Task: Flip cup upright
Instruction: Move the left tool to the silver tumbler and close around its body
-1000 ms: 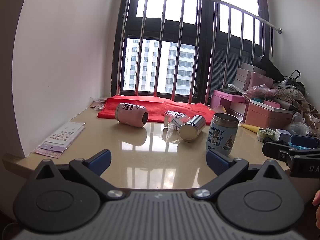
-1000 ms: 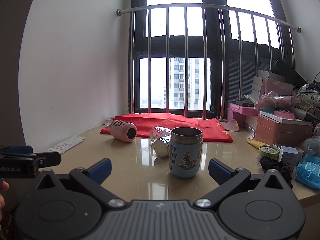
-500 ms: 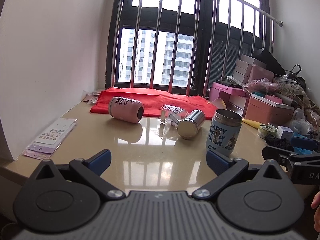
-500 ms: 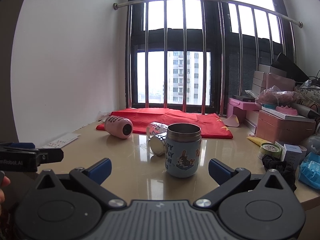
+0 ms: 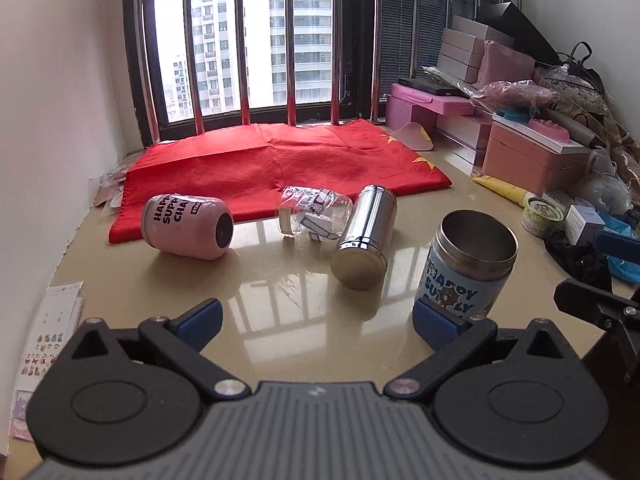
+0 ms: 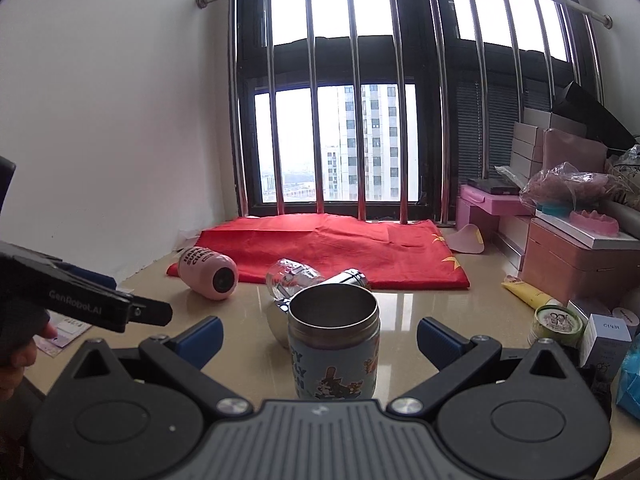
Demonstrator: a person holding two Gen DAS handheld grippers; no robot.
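Observation:
A pink cup (image 5: pixel 186 227) lies on its side on the beige table, mouth toward me; it also shows in the right wrist view (image 6: pixel 210 273). A clear printed cup (image 5: pixel 314 216) and a steel cup (image 5: pixel 365 236) lie on their sides beside it. A blue cup (image 5: pixel 466 262) stands upright, mouth up; in the right wrist view it (image 6: pixel 334 344) stands between the open fingers. My left gripper (image 5: pixel 316 322) is open and empty, short of the lying cups. My right gripper (image 6: pixel 320 338) is open, and I cannot tell whether its pads touch the blue cup.
A red cloth (image 5: pixel 280 164) lies under the barred window. Pink boxes (image 5: pixel 532 152), bags and small jars (image 5: pixel 540 210) crowd the right side. A sticker sheet (image 5: pixel 44 344) lies at the left edge by the white wall.
Both grippers have moved forward over the table and tilted down. The cups look nearer. The blue cup now stands between the right fingers. No cup has moved.

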